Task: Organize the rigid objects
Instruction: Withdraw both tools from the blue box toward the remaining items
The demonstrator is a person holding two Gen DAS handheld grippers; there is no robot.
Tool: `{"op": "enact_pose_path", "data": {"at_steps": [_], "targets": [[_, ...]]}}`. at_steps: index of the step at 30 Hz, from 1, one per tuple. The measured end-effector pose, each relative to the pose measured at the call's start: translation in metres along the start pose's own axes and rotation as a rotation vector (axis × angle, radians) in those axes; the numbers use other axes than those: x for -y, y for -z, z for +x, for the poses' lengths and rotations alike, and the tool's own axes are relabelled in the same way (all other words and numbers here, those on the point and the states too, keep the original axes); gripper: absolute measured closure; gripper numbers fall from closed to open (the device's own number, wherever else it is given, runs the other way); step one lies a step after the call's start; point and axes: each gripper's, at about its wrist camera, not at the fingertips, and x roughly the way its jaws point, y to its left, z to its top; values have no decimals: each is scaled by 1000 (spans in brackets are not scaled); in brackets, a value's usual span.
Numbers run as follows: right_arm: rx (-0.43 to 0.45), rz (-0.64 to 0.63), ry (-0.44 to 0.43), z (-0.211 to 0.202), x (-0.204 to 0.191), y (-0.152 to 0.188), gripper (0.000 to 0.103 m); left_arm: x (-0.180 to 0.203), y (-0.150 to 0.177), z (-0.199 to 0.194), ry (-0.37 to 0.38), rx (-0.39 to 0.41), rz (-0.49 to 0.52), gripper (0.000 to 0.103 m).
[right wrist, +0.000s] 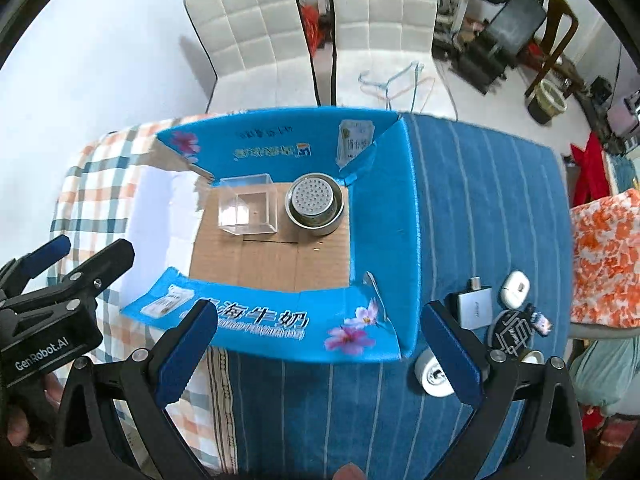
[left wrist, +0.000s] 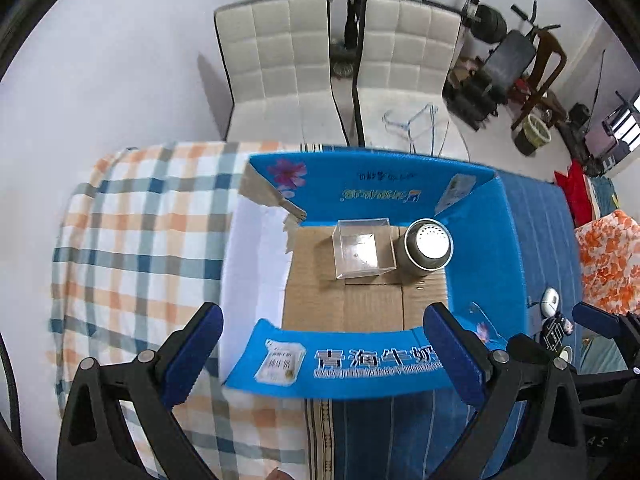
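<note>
Blue carton [right wrist: 380, 220] open-topped, flaps up all round; brown floor bare toward its near wall. Inside, at the far wall: clear plastic box [right wrist: 248, 208], and just right of it a steel perforated cup [right wrist: 316, 206]. Left gripper [left wrist: 324, 356] and right gripper [right wrist: 320, 356] both spread wide, holding nothing. Small gadgets [right wrist: 496, 320] clustered on blue striped cloth [right wrist: 480, 200] right of carton, partly hidden behind the right gripper's finger.

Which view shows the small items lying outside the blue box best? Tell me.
The right wrist view. There the silver adapter, white case, round black badge and white roll lie in plain sight on the striped cloth. The left wrist view catches only the white case and badge at its edge.
</note>
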Motion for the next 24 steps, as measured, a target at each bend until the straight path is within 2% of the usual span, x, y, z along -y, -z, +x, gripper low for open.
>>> {"op": "enact_pose_path", "data": {"at_steps": [7, 17, 21, 24], "targets": [[88, -8, 8, -57, -5, 29, 0, -3, 22, -52, 6, 56, 9, 0], [150, -3, -17, -111, -6, 63, 0, 0, 44, -105, 45, 125, 43, 0], [163, 61, -28, -120, 18, 74, 0, 13, 50, -114, 52, 139, 61, 0], [147, 136, -6, -118, 56, 79, 0, 31, 52, -108, 56, 134, 77, 0]]}}
